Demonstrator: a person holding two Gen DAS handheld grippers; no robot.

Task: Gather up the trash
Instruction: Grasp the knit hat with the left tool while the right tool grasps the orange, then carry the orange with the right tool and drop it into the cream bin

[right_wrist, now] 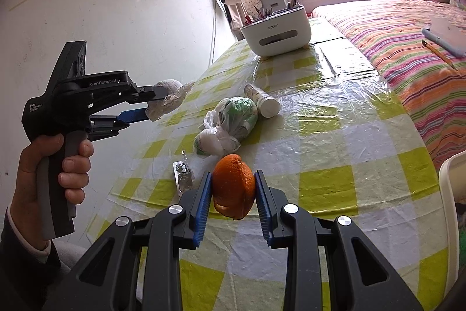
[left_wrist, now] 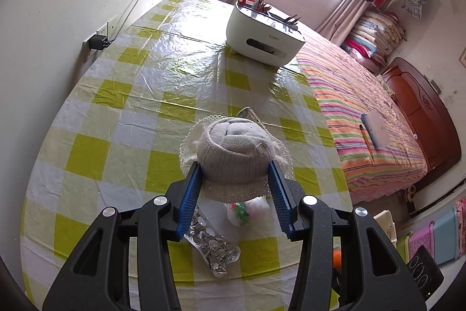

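Observation:
My left gripper [left_wrist: 234, 165] is shut on a rolled grey sock with a lace cuff [left_wrist: 233, 150] and holds it above the checked table; the left gripper [right_wrist: 150, 104] and the sock [right_wrist: 167, 101] also show in the right wrist view. My right gripper [right_wrist: 233, 185] is shut on an orange peel [right_wrist: 233, 188] held above the table's front part. On the table lie a crumpled plastic bag [right_wrist: 230, 124], a small white bottle [right_wrist: 262, 99] on its side and an empty foil pill blister [right_wrist: 183, 174]. The blister [left_wrist: 212, 244] and the bag [left_wrist: 241, 213] show below the sock.
A white organiser box [left_wrist: 262, 32] with pens stands at the far end of the yellow-checked table [left_wrist: 131, 112]. A bed with a striped cover [left_wrist: 364, 112] adjoins the table's right side, with a notebook and pencil on it. A white bin rim [right_wrist: 453, 194] is at right.

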